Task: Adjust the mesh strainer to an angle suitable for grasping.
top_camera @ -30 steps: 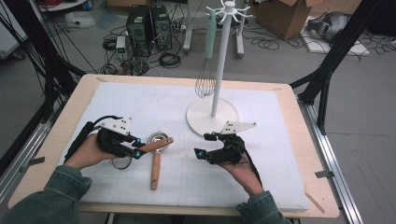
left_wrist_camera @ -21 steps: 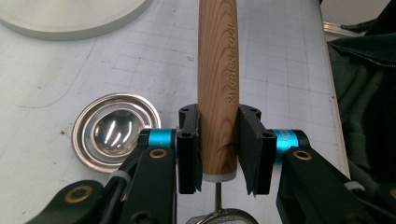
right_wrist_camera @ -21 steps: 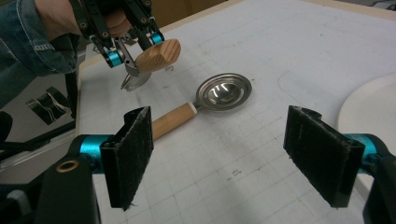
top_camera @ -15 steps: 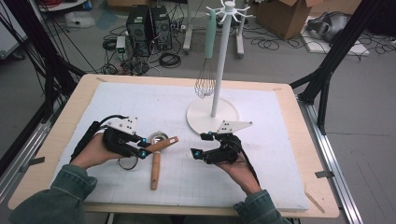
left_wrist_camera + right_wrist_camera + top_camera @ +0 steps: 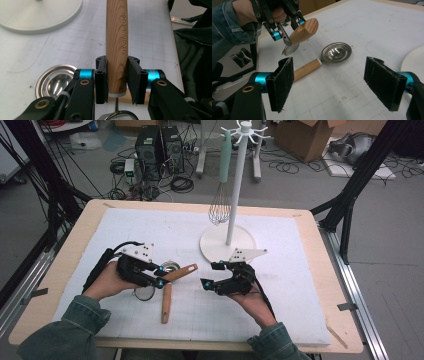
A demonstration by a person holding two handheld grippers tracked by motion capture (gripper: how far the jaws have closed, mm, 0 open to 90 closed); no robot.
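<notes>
While my left gripper (image 5: 161, 279) has its fingers clamped on a wooden-handled strainer (image 5: 116, 45), my right gripper (image 5: 337, 82) hovers beside it, fingers wide apart and holding nothing, above the tabletop (image 5: 300, 285).

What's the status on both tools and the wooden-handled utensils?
Left tool shut on strainer handle, lifted. Right tool open, empty. Ladle lies on mat. Nothing in the way.

Even, soft light; sharp, faint shadows.
</notes>
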